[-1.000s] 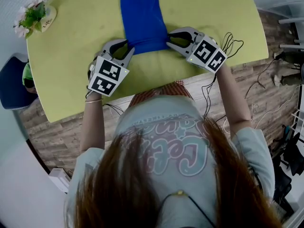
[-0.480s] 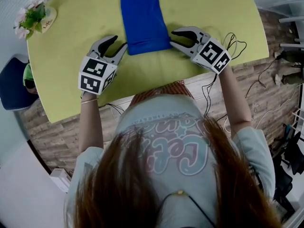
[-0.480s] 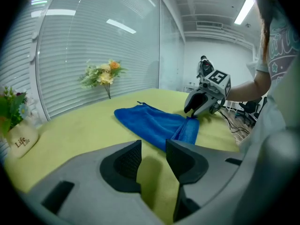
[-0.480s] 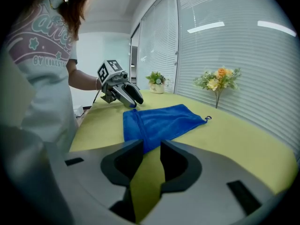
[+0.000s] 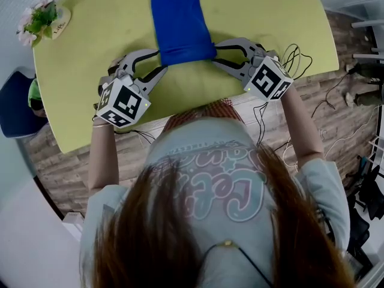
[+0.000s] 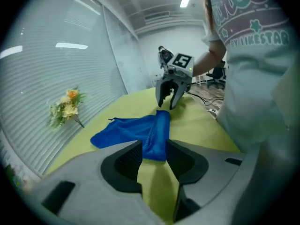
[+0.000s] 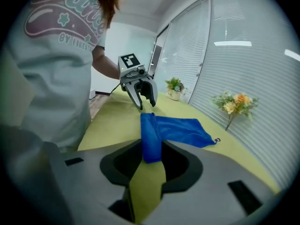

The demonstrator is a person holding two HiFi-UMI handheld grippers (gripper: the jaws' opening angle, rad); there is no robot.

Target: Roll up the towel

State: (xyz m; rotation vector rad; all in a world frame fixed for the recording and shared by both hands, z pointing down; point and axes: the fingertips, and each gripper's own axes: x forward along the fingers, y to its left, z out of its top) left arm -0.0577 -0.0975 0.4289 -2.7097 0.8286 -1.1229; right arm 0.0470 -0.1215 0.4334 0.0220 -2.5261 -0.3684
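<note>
Left hand-held gripper [image 5: 161,61]: released, jaws just opened wider, set either side of the near left corner of the towel [image 5: 180,23].
Right hand-held gripper [image 5: 214,53]: released, jaws just opening, astride the near right corner.
The towel: blue, near edge folded thick, the rest flat on the yellow-green bench [image 5: 96,47], running away from the person.
Flowers [image 5: 39,20]: bench's far left corner.

Bright blue towel [image 5: 180,23] between left claw [image 5: 161,63] and right claw [image 5: 215,53], on a yellow-green table [image 5: 270,17]. Both claws grey, with black pads [image 6: 126,161] and black-and-white square markers. Yellow and orange flowers [image 6: 68,107] off to the left claw's left. Brown wood-grain floor [image 5: 345,41] behind the right claw.
</note>
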